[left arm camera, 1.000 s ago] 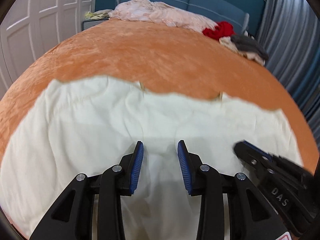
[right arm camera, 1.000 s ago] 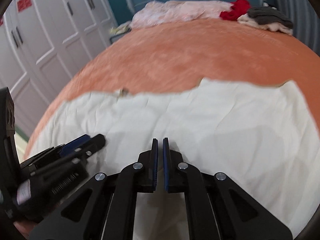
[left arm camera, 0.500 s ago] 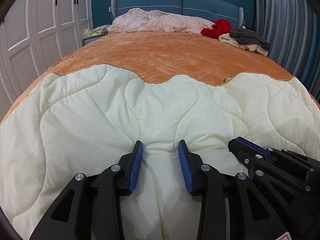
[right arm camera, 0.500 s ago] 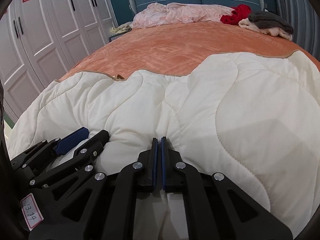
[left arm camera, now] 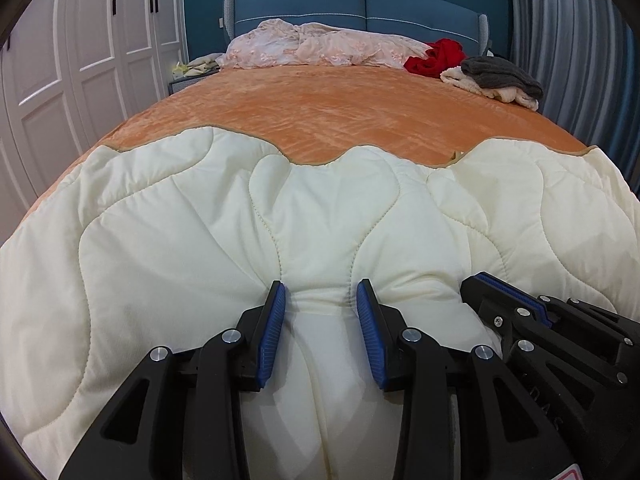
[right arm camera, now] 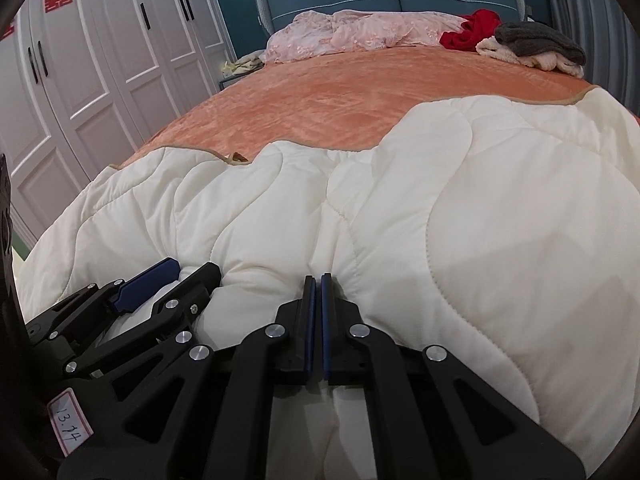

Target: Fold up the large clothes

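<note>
Quilt: we see the cream quilt (left arm camera: 192, 240) bunched on the near end of the orange bedspread (left arm camera: 340, 108).
Left gripper (left arm camera: 320, 300): we clamp a thick quilt fold.
Right gripper (right arm camera: 315, 284): clenched tight, quilt edge running under the pads.

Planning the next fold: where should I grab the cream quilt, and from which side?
Grip the cream quilt at its beige-piped far edge, coming from above the near side: it lies flat, scalloped and exposed on the orange bedspread, probably thin enough to pinch.
</note>
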A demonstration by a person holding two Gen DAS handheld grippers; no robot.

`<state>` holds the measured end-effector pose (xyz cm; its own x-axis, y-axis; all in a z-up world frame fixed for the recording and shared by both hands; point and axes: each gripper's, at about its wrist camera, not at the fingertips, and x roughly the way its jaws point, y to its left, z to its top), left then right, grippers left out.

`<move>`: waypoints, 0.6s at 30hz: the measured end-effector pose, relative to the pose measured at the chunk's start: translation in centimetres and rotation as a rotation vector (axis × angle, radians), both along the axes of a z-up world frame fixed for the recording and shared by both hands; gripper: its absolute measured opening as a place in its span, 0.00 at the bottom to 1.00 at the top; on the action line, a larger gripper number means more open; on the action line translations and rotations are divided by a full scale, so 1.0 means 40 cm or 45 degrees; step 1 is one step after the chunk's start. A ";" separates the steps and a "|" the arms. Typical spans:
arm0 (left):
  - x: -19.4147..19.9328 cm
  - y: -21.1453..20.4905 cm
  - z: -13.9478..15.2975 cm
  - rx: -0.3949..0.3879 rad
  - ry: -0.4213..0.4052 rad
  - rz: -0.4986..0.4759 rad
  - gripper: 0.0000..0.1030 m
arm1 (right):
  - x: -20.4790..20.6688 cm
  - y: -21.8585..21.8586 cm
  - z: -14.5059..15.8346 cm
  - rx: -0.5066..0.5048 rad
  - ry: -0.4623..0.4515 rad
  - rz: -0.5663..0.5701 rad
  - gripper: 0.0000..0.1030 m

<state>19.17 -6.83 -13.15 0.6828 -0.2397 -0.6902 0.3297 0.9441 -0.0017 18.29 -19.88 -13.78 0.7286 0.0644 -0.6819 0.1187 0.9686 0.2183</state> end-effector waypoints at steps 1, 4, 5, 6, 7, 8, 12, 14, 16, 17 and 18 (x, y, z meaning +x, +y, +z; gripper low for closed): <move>0.001 0.000 0.001 0.000 0.001 0.000 0.35 | -0.001 0.002 0.002 -0.003 0.001 0.000 0.00; 0.004 0.014 0.030 -0.036 0.067 0.000 0.36 | 0.002 0.006 0.020 -0.033 0.032 0.000 0.00; 0.006 0.031 0.048 -0.079 0.115 0.006 0.37 | 0.003 0.011 0.036 -0.059 0.058 -0.004 0.01; 0.000 0.063 0.074 -0.156 0.173 0.023 0.37 | 0.000 0.017 0.054 -0.080 0.082 -0.011 0.02; -0.005 0.094 0.095 -0.213 0.206 0.039 0.42 | -0.011 0.024 0.077 -0.082 0.105 -0.019 0.02; -0.019 0.132 0.117 -0.267 0.224 0.063 0.49 | -0.025 0.031 0.096 -0.057 0.117 -0.017 0.06; -0.092 0.301 0.188 -0.351 0.224 0.185 0.63 | -0.087 0.064 0.142 0.052 0.132 0.028 0.06; -0.114 0.391 0.191 -0.367 0.263 0.279 0.64 | -0.112 0.085 0.145 0.096 0.160 0.047 0.06; -0.129 0.470 0.175 -0.410 0.313 0.359 0.64 | -0.126 0.104 0.137 0.145 0.197 0.056 0.06; -0.134 0.503 0.162 -0.443 0.340 0.396 0.64 | -0.132 0.114 0.129 0.170 0.219 0.057 0.06; -0.130 0.524 0.151 -0.466 0.361 0.423 0.64 | -0.137 0.124 0.121 0.184 0.236 0.062 0.06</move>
